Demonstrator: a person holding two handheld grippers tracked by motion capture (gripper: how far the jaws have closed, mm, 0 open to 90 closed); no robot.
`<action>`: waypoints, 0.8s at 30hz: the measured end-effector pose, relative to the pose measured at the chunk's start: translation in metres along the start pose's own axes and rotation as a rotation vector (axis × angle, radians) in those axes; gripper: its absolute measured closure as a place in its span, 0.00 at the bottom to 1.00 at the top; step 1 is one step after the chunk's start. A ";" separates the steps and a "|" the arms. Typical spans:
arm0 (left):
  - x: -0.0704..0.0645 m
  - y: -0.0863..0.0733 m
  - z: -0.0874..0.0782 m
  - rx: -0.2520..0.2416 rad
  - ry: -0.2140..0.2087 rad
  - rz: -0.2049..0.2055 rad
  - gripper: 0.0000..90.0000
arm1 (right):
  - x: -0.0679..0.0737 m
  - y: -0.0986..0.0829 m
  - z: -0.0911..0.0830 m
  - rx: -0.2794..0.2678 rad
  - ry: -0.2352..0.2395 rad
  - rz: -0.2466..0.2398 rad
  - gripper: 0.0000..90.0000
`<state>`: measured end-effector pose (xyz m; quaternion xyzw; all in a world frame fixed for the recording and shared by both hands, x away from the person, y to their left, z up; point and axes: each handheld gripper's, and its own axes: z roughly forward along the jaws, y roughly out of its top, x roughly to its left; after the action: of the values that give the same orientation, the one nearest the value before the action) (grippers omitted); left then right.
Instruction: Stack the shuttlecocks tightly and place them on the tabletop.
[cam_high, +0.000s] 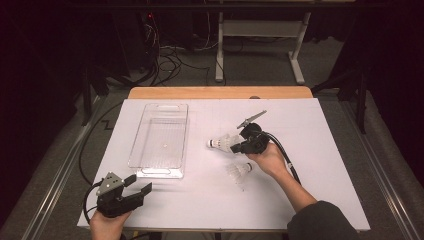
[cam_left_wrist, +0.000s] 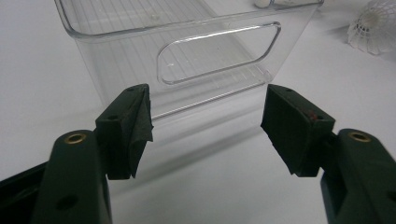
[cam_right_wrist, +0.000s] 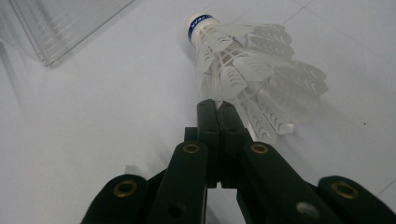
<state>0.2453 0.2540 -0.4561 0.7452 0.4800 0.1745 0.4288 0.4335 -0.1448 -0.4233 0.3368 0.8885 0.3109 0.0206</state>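
So far no shuttlecock has reached the clear bin (cam_high: 161, 141), which stands bare on the desk (cam_high: 310, 200). The right gripper (cam_high: 239, 146) has its jaws pressed together on the skirt edge of one shuttlecock (cam_right_wrist: 247, 70), which sits just right of the bin, cork pointing toward it. A second shuttlecock (cam_high: 239, 171) lies near it, untouched. The left gripper (cam_left_wrist: 205, 126) waits before the bin's near end, jaws wide apart and holding nothing. Both transfers look outstanding.
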 end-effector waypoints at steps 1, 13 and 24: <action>0.000 0.000 0.000 -0.001 0.000 0.000 0.38 | 0.000 0.000 0.000 0.000 0.001 0.000 1.00; 0.000 0.000 0.000 -0.003 0.000 -0.001 0.38 | 0.002 0.005 0.004 0.000 0.010 -0.004 1.00; 0.000 0.000 0.000 -0.003 0.000 -0.002 0.38 | -0.002 0.004 0.005 -0.016 -0.024 0.020 0.91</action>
<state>0.2451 0.2542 -0.4561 0.7443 0.4803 0.1747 0.4300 0.4385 -0.1410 -0.4251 0.3490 0.8823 0.3143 0.0307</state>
